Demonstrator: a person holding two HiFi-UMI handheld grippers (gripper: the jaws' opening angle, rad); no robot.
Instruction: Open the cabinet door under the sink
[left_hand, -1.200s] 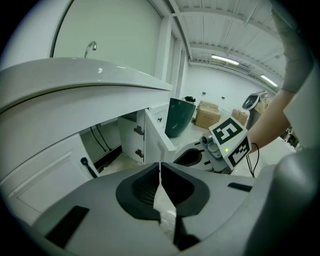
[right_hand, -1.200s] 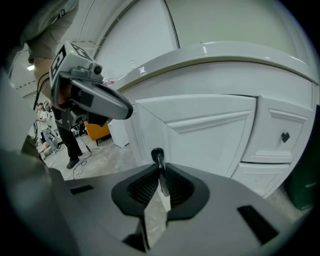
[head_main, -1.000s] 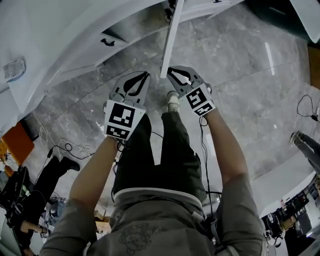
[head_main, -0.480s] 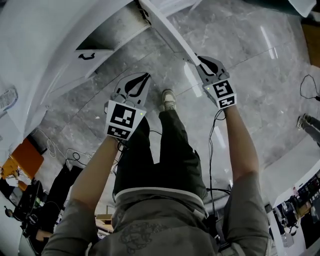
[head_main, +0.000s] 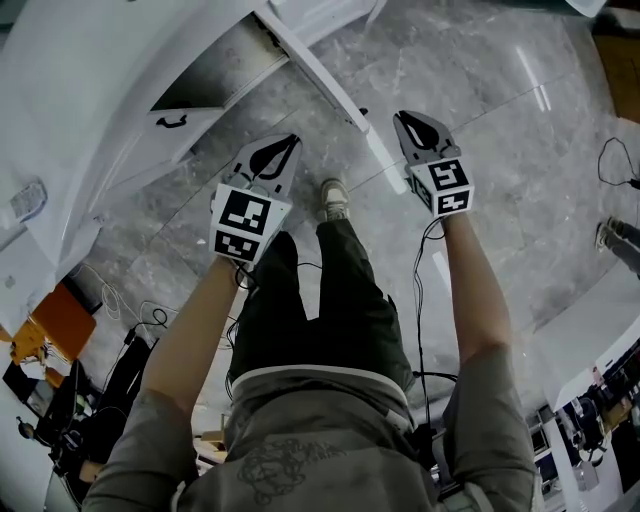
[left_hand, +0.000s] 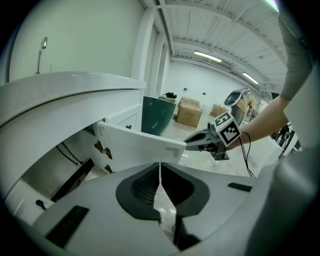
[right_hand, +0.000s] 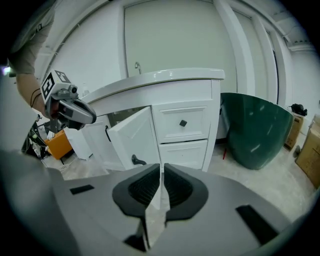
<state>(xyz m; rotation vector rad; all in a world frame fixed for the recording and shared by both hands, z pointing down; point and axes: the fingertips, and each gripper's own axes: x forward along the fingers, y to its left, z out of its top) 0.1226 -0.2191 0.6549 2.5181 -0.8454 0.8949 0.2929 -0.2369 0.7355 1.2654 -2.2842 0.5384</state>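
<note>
Two closed, empty grippers, left gripper and right gripper, cabinet door open, cabinet holding dark hoses.

Count on record: two claws, left claw and right claw, one open cabinet door, two drawers, upper drawer and lower drawer, one faucet, one green tub.

I am holding my left gripper at the head view's centre and my right gripper right of it, the cabinet door slanting down from the top and ending between their tips. The open cabinet is lying upper left, my shoe below the door's end.
</note>
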